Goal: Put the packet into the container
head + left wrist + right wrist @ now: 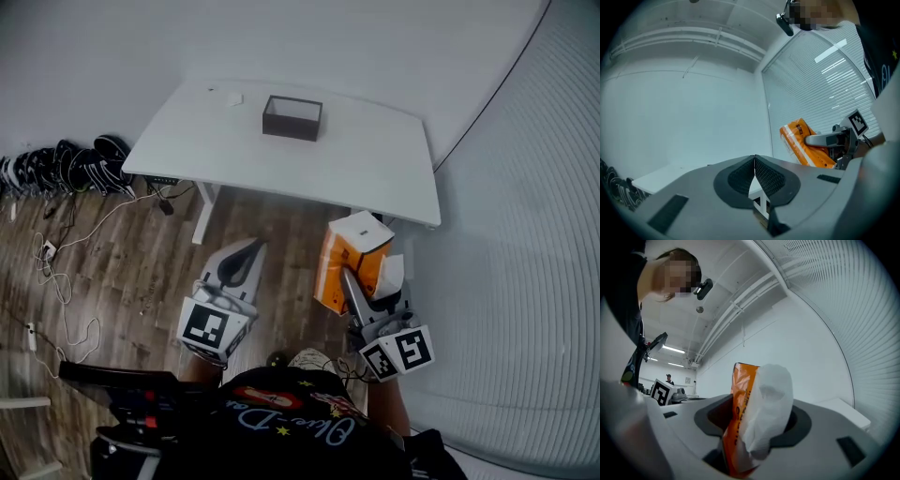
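Note:
A small dark open container [292,117] stands on the white table [375,169], toward its far side. Well short of the table, at chest height, my right gripper [354,281] is shut on an orange and white packet [352,255]. In the right gripper view the packet [757,413] stands upright between the jaws, its white end facing me. The left gripper [244,251] hangs beside it to the left, shut and holding nothing; its pads [740,177] meet at the tips. From the left gripper view the packet [802,143] shows at the right.
Several dark items [70,164] lie on the wooden floor left of the table, with white cables [56,272] trailing forward. A small white object [233,98] rests at the table's far left. A ribbed wall [525,281] runs along the right.

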A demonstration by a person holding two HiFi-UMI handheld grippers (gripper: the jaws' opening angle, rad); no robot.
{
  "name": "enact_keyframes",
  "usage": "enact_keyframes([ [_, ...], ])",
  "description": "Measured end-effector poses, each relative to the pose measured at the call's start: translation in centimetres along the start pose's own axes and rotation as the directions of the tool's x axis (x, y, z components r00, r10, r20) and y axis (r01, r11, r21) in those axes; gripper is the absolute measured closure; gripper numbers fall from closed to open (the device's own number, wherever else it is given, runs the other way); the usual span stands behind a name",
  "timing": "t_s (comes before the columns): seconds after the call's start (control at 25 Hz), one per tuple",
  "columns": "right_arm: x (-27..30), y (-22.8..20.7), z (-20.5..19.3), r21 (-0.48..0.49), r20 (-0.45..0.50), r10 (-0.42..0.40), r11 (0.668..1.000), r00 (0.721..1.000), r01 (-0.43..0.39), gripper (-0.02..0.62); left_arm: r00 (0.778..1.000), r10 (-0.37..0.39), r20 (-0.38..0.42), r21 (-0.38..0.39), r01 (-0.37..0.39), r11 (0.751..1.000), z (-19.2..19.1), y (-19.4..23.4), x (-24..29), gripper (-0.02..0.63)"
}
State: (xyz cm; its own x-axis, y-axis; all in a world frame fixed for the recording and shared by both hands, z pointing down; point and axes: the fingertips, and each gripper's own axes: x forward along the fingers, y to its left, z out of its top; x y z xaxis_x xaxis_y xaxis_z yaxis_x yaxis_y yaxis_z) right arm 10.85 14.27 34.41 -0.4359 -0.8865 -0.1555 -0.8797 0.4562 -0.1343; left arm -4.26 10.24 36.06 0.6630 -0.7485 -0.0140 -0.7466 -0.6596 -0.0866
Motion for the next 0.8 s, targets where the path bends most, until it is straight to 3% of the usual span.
enact_keyframes([
  [0.12,1.2,-0.7,-0.3,-0.005,-0.003,0.002,1.000,1.000,-0.002,0.362,1.000,0.009,0.007,-0.008,-0.009,1.000,-0.1,0.9,0.8,0.597],
  [0.36,10.2,-5.5,-1.4,0.007,-0.034,0.019,1.000,0.999,-0.018,0.362,0.998,0.047,-0.039,-0.026,-0.048,0.999,-1.6,7.8,7.5,0.597],
  [0.8,19.5,-12.6,-1.4,0.025,-0.030,0.061,0.998,0.998,-0.061,0.362,0.992,0.118,-0.049,-0.006,-0.118,0.993,-1.5,14.1,15.5,0.597],
])
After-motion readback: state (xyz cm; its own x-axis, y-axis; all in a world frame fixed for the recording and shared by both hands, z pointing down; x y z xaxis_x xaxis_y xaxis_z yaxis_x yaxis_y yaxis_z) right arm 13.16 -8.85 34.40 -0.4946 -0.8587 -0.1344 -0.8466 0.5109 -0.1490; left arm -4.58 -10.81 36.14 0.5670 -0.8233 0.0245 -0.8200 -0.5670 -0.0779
